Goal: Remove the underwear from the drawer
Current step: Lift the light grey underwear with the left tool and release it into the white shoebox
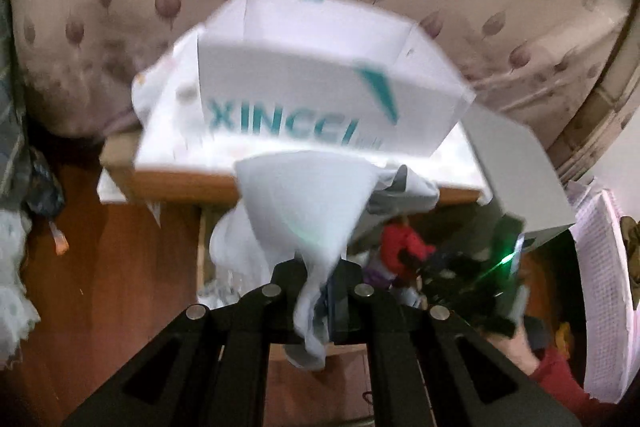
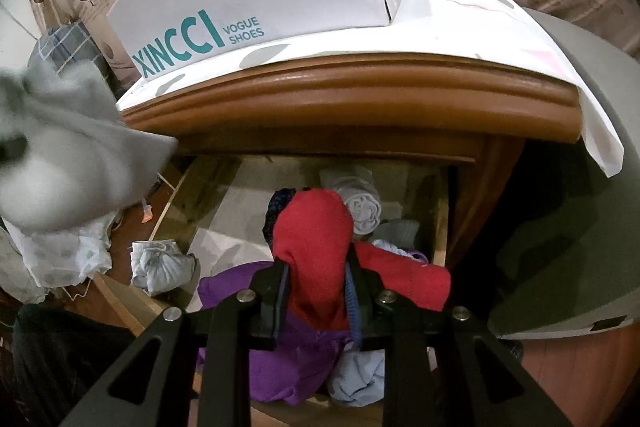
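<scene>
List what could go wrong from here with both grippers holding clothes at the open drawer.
1. The left gripper pinches only a thin fold of the pale grey garment, and most of it hangs loose; it could slip free.
2. The right gripper is shut on the red garment, which lies on the purple garment in the drawer; lifting may drag neighbours out.
3. The loose grey cloth could brush the shoe box on the cabinet top.
</scene>
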A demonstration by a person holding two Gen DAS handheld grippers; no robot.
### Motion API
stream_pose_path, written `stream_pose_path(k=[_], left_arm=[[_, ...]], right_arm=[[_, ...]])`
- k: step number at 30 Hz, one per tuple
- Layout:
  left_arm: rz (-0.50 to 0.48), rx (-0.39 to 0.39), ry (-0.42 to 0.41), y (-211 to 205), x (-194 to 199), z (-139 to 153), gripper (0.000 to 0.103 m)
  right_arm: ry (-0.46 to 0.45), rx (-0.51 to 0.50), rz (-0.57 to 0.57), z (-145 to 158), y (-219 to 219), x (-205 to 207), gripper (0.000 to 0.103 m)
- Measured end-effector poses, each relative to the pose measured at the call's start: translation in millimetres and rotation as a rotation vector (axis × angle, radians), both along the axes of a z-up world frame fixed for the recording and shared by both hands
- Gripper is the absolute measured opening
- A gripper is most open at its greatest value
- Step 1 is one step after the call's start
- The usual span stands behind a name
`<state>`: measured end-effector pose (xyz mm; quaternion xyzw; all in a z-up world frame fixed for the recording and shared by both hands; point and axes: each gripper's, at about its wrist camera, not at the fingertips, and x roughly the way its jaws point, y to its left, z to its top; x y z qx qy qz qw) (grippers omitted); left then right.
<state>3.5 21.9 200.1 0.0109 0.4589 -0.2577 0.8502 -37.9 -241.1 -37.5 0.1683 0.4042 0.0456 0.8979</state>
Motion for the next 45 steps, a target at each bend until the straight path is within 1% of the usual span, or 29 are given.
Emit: stream_pose_path(k=[3, 4, 6, 7, 11, 12, 16, 17, 19, 20, 23, 26, 28, 31, 33, 35, 40, 43, 45], left_arm=[[0.002, -0.009, -0.082, 0.4, 7.6, 45.2, 0.005], [0.016, -0.013, -0.113, 0.0, 11.7, 60.5, 0.005], [0.02, -0.006, -0.163, -4.3, 19.6, 83.9, 0.005], [0.04, -0.01, -0.187, -6.3, 23.4, 94.6, 0.005], [0.04, -0.037, -0.195, -19.2, 39.8, 121.4, 0.005], [0.017, -0.04, -0.204, -25.9, 45.3, 129.6, 0.005], [0.025, -0.043, -0.239, -47.4, 70.0, 155.4, 0.005], [0.05, -0.035, -0.254, -49.5, 73.9, 158.3, 0.005], [0.045, -0.025, -0.275, -58.6, 88.0, 163.2, 0.005], [0.06, -0.015, -0.283, -61.9, 94.0, 164.0, 0.005], [0.081, 0.021, -0.268, -70.1, 122.6, 151.8, 0.005], [0.089, 0.047, -0.219, -73.4, 148.4, 124.3, 0.005], [0.082, 0.073, -0.174, -77.0, 164.5, 100.2, 0.005], [0.08, 0.12, -0.136, -82.5, 178.7, 70.3, 0.005], [0.086, 0.142, -0.114, -82.7, 185.1, 53.9, 0.005], [0.098, 0.137, -0.082, -80.4, 191.4, 40.5, 0.005], [0.11, 0.131, -0.04, -72.6, 194.6, 20.9, 0.006], [0.116, 0.135, -0.025, -67.7, 194.2, 12.3, 0.013], [0.116, 0.131, -0.015, -64.1, 192.4, 8.8, 0.014]], right_arm=[[0.003, 0.001, 0.0, -0.4, -0.3, 0.5, 0.024], [0.005, 0.001, 0.003, -0.9, 0.0, 0.7, 0.024], [0.006, -0.003, 0.004, -1.0, 0.8, 0.8, 0.024], [0.007, -0.003, 0.005, -1.3, 1.0, 1.0, 0.024], [0.007, 0.005, 0.002, -1.7, 0.8, 0.6, 0.024], [0.006, 0.007, 0.0, -1.7, 0.3, 0.3, 0.024], [0.009, 0.018, -0.001, -2.6, -1.1, 0.5, 0.024], [0.011, 0.019, 0.0, -2.7, -1.3, 0.6, 0.024], [0.008, 0.018, -0.001, -2.8, -1.9, 0.4, 0.024], [0.008, 0.016, 0.0, -2.7, -1.5, 0.6, 0.024], [0.011, 0.017, 0.002, -3.5, -1.4, 0.6, 0.024], [0.011, 0.015, 0.003, -3.2, -1.9, 0.3, 0.024], [0.01, 0.017, 0.002, -3.0, -1.3, 0.6, 0.024], [0.011, 0.013, 0.005, -2.6, 0.7, 0.5, 0.024], [0.012, 0.011, 0.009, -2.4, 1.8, 0.3, 0.024], [0.014, 0.013, 0.01, -3.1, 1.8, 0.9, 0.024], [0.016, 0.01, 0.012, -4.7, 1.8, 1.9, 0.024], [0.018, 0.002, 0.015, -5.3, 3.1, 3.0, 0.024], [0.019, -0.003, 0.016, -5.4, 4.6, 3.1, 0.024]])
